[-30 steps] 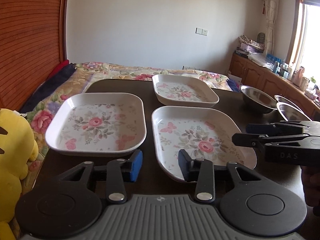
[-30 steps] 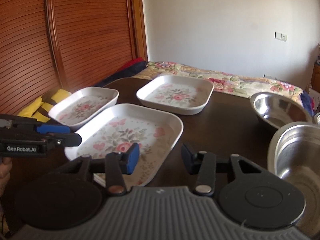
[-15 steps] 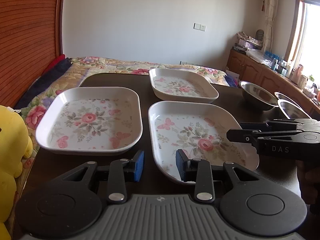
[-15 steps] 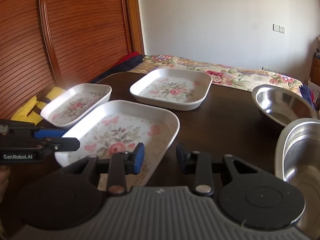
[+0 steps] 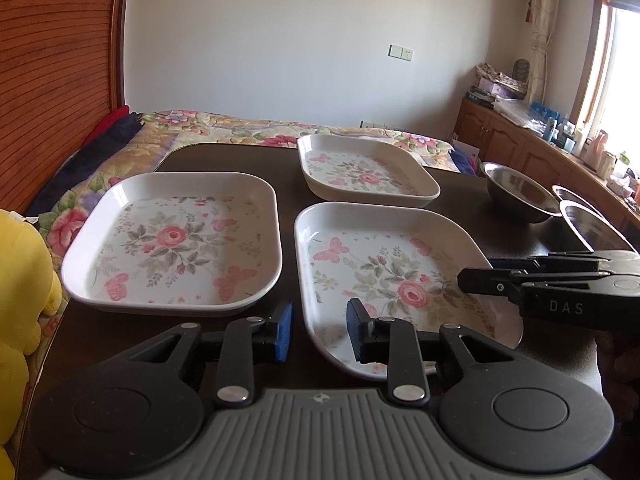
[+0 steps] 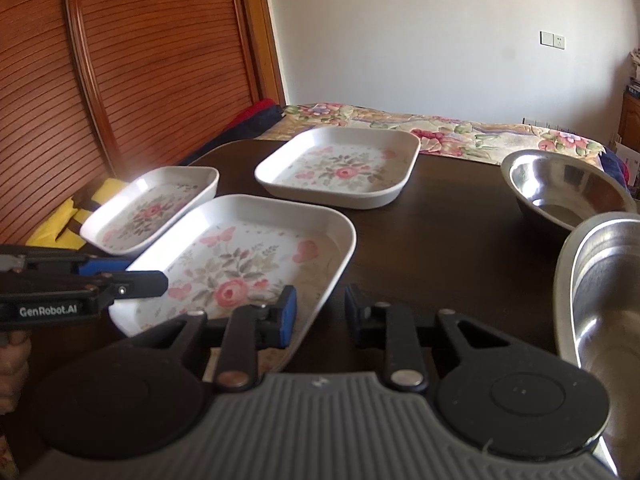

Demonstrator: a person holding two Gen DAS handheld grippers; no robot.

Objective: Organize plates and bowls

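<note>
Jaws of the left gripper and right gripper are held spread, empty, flanking the near floral plate, straight ahead on the table; neither is clearly nearer.

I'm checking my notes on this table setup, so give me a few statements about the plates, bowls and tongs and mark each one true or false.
1. Three floral plates lie on the dark table. True: the near plate, the left plate and the far plate.
2. The plates are stacked on one another. False: each lies apart, flat on the table.
3. The left tongs are shut on a plate rim. False: they are open and hold nothing.
4. Steel bowls stand at the right side of the table. True.
5. The right tongs are open and empty. True.
6. Food lies in the near plate. False: it shows only its printed flowers and butterflies.
</note>
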